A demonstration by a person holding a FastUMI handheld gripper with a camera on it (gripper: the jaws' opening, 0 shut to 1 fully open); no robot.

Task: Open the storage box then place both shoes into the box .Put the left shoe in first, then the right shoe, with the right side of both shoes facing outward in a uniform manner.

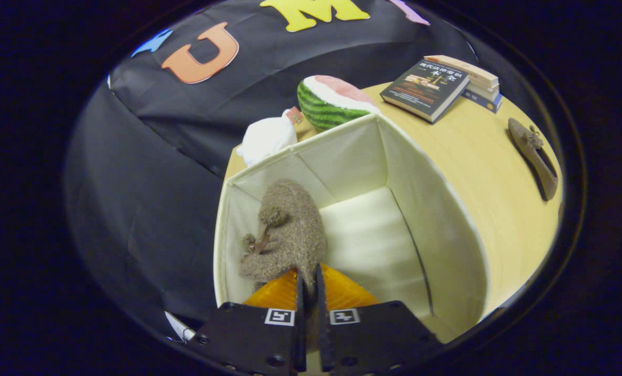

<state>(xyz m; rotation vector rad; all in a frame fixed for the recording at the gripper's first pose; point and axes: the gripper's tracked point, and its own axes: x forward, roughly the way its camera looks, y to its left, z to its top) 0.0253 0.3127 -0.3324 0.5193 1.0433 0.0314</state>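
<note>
Wooden bench (478,172) bearing an open storage box (446,219). The hand-held gripper (311,282) is clenched on a fuzzy shoe (290,230) inside the box, against its left wall. The second shoe (535,156) lies well apart, beyond the box.

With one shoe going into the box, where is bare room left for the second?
The fingers grip the fuzzy shoe against the box's left wall. The box floor between that shoe and the right wall is bare. The tabletop between box, books and second shoe is free. Behind the box, watermelon and white bag crowd.
</note>
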